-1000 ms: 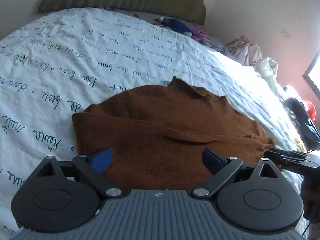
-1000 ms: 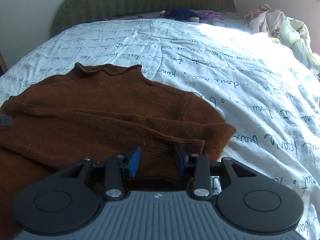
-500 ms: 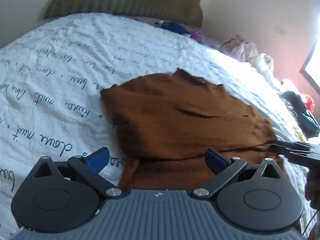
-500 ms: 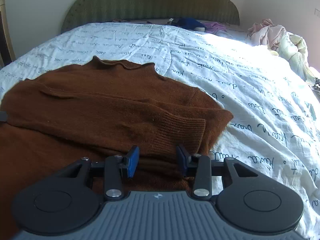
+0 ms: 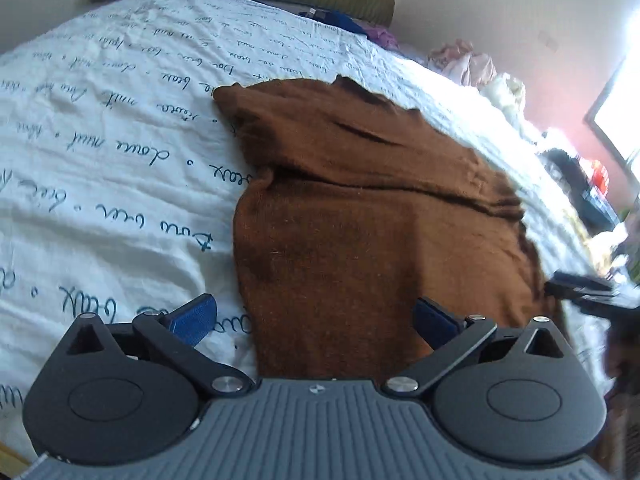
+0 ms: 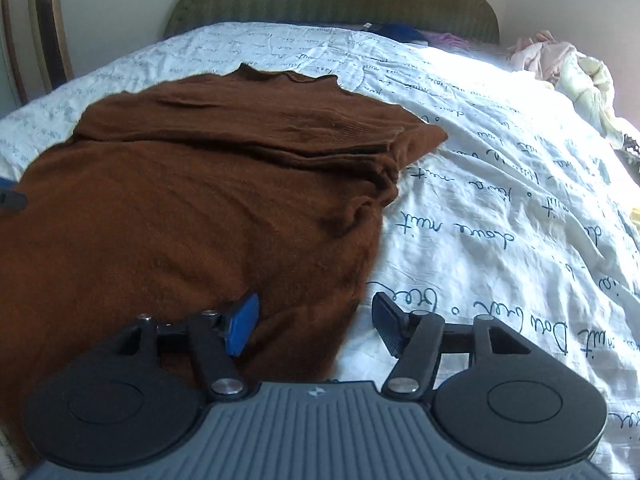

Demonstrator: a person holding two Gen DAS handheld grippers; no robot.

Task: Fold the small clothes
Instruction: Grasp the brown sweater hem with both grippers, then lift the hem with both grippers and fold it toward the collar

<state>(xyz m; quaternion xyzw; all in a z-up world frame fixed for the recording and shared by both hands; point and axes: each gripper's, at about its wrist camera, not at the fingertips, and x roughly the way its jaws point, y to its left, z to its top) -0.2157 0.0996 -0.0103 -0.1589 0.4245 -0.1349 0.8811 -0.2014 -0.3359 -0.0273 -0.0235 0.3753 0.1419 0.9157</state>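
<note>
brown sweater point(image 6: 192, 208) on bedspread point(image 6: 500, 184); left gripper point(image 5: 314, 318) jaws released, right gripper point(image 6: 314, 322) jaws just opening, released.

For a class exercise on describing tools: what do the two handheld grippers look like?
Both match. The left gripper and right gripper each have a grey ribbed body with a small round emblem, two black rounded housings, black linkage arms with silver pivot screws, and blue textured pads on the fingers. No cables or sleeves show.

The brown sweater point(image 6: 192, 216) runs off the left edge of the right wrist view. The things by the window point(image 5: 592, 184) are too blurry to tell.
</note>
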